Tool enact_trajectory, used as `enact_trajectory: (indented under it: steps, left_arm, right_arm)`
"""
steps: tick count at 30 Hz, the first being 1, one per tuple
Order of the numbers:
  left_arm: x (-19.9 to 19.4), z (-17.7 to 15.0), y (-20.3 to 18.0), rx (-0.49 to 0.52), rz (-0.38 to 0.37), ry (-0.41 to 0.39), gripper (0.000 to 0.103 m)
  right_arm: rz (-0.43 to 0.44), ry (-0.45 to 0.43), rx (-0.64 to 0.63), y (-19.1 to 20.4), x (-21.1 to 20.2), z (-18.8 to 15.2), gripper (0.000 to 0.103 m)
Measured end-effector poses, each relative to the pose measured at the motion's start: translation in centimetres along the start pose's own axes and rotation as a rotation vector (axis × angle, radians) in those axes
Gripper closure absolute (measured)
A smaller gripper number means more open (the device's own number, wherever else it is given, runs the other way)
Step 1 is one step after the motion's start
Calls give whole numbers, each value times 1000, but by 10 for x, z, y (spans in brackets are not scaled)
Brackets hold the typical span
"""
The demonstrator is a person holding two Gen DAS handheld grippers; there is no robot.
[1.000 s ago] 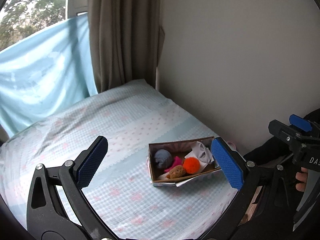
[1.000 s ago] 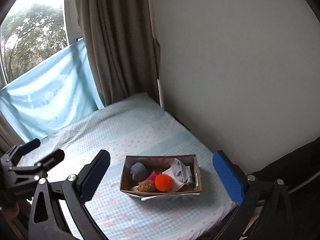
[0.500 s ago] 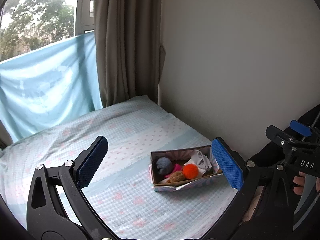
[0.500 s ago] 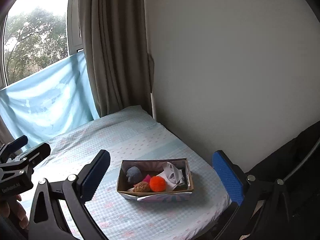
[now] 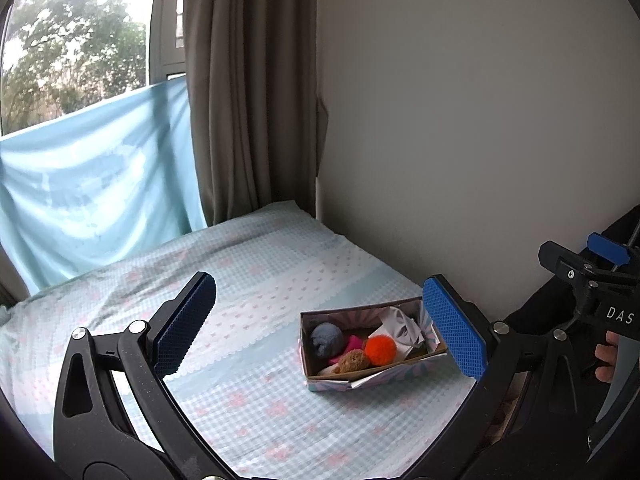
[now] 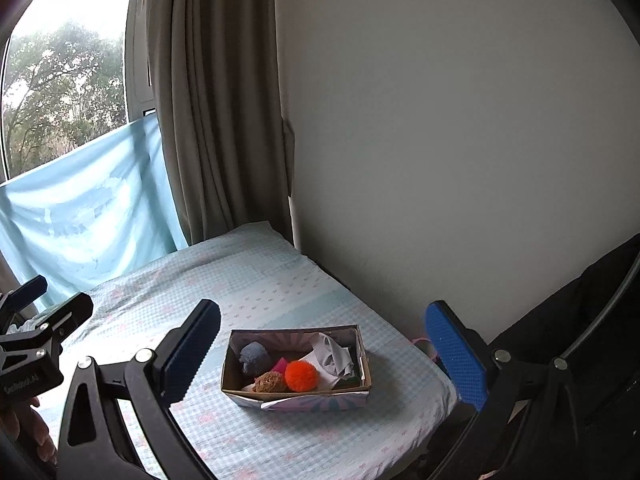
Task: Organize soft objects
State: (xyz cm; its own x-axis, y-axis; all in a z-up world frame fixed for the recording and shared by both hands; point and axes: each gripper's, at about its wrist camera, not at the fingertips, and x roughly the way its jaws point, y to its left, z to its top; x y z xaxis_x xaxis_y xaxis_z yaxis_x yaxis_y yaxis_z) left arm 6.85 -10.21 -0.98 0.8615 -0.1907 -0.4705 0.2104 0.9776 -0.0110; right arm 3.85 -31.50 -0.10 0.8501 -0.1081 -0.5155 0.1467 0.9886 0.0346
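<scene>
A small cardboard box [image 5: 326,380] [image 6: 256,394] sits on the bed near its right edge. In it lie a grey pompom [image 5: 326,339] [image 6: 254,357], an orange pompom [image 5: 381,350] [image 6: 301,376], a brown ball [image 5: 353,361] [image 6: 269,382], a pink piece [image 5: 353,343] [image 6: 280,366] and a crumpled white cloth [image 5: 400,326] [image 6: 334,356]. My left gripper [image 5: 320,330] is open and empty, well back from the box. My right gripper [image 6: 324,354] is open and empty, also held back from it.
The bed [image 5: 248,280] has a light blue checked sheet. A white wall [image 5: 460,120] runs along its right side. A brown curtain [image 5: 248,92] and a blue cloth [image 5: 92,176] under the window stand behind. The other gripper shows at each view's edge [image 5: 592,280] [image 6: 36,328].
Both grippers have drawn back and risen from the bed, so the box looks smaller and farther. Both stay open. The box and its contents have not moved.
</scene>
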Motion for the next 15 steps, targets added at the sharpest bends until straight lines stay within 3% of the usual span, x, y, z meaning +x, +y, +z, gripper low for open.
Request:
enact_trajectory:
  steps: [15]
  left_arm:
    - [-1,1,0,-15,7,-9,0]
  right_arm:
    - [8,-14,2,-4,2,4,1]
